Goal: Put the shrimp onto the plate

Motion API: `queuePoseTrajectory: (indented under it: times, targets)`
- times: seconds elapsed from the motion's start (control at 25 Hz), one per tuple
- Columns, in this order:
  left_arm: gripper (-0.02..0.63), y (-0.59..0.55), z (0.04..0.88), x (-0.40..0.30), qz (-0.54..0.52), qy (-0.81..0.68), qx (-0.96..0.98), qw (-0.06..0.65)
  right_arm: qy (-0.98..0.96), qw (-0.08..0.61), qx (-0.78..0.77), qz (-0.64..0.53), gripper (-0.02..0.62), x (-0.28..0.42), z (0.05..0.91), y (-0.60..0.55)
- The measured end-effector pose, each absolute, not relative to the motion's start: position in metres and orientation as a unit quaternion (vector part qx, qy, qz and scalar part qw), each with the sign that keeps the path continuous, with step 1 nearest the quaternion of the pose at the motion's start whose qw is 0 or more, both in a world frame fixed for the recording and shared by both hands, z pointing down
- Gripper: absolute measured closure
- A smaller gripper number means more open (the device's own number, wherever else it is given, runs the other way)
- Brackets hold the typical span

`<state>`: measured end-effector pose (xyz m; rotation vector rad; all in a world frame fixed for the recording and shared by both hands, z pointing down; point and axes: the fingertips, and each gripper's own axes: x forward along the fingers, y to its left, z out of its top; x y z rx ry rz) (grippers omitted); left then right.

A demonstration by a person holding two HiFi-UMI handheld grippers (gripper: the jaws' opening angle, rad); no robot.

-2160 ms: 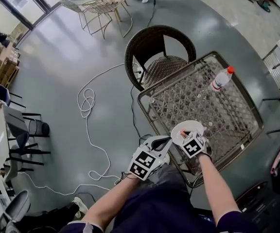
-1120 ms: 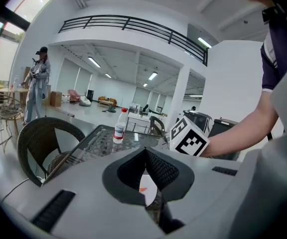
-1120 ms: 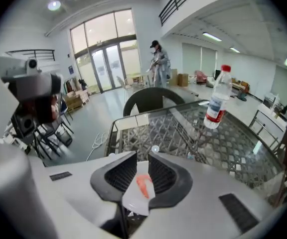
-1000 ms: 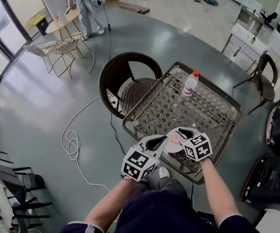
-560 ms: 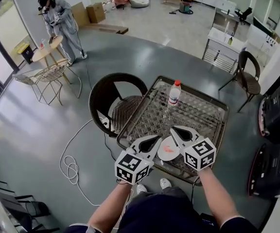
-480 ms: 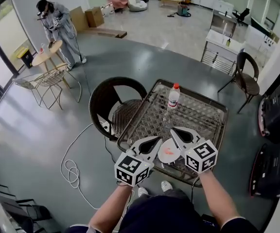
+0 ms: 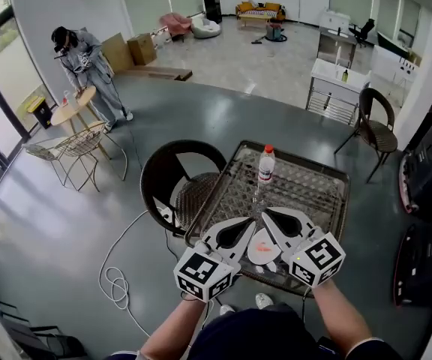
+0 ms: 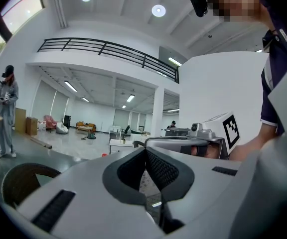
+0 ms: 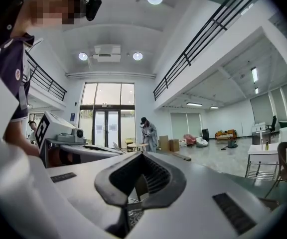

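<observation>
In the head view a white plate (image 7: 260, 256) sits at the near edge of the wire-mesh table (image 7: 313, 193), and an orange shrimp (image 7: 264, 242) lies on it. My left gripper (image 7: 250, 220) hovers over the plate's left side and my right gripper (image 7: 269, 215) over its right side. Both are shut with nothing between the pads. In the left gripper view the left gripper (image 8: 146, 149) points level across the room, and the right gripper (image 9: 142, 154) does the same in its own view. Neither gripper view shows the plate or the shrimp.
A water bottle (image 7: 265, 164) with a red cap stands mid-table. A dark wicker chair (image 7: 172, 178) stands against the table's left side, and a white cable (image 7: 115, 276) lies on the floor. A person (image 7: 81, 58) stands by a round table at the far left.
The right gripper came away from the plate, and the shrimp now lies there. Both grippers drew back and rose, and the head view tilted up to show more of the room.
</observation>
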<state>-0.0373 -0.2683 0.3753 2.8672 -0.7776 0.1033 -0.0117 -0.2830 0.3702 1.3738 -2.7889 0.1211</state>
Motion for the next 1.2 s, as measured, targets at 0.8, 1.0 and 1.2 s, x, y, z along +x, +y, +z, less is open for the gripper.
queuePoseTrajectory:
  times: [0.8, 1.0, 1.2]
  targets:
    - [0.597, -0.264, 0.364, -0.034, 0.029, -0.267, 0.96, 0.079, -0.901, 0.001, 0.432, 0.03, 0.591, -0.009, 0.353, -0.279]
    - [0.597, -0.264, 0.363, -0.031, 0.029, -0.264, 0.961, 0.079, -0.898, -0.002, 0.438, 0.032, 0.591, -0.004, 0.351, -0.28]
    - [0.597, -0.265, 0.36, -0.026, 0.028, -0.259, 0.963, 0.075, -0.898, -0.007, 0.439, 0.029, 0.591, 0.002, 0.346, -0.283]
